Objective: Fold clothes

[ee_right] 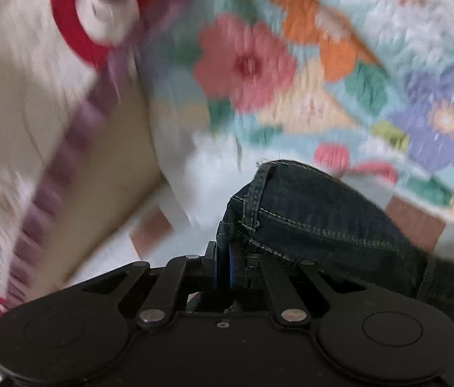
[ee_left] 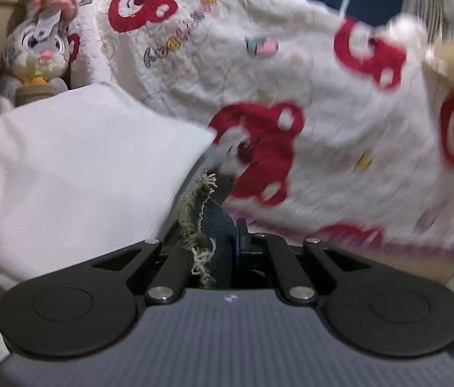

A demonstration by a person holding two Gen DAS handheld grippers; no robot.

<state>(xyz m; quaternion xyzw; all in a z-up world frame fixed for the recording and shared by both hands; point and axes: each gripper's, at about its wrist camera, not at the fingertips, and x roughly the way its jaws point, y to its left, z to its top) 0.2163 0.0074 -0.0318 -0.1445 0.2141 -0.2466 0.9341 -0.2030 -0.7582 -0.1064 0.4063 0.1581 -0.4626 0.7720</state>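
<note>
**Two thin pinches on the jeans, lots of ways to lose them**

So the person has both tongs clamped onto the dark blue denim jeans point(ee_right: 323, 222). The left gripper point(ee_left: 223, 245) is clenched on a frayed, tan-fringed edge of that denim, probably a hem, though it's hard to say for sure. The right gripper point(ee_right: 227, 258) is closed too, with a stitched seam edge of the jeans bunched right at its tips; how deep the fabric sits between the pads can't be made out.

Relative to the jeans, the fluffy white blanket with red bear faces point(ee_left: 291, 74) hangs just behind, a plain white pillow point(ee_left: 75, 174) presses right beside the frayed edge, and the flowery quilted bedspread point(ee_right: 339, 90) lies underneath.

What could go wrong, in this poster's guess:
- the frayed fringe is weak stuff, so a tug might pull threads rather than the leg
- the right grip looks like it's only on a seam edge, and heavy denim could slide out
- both views are smeared, so a fast swing could drag the pillow or snag the fluffy blanket into the fold
</note>
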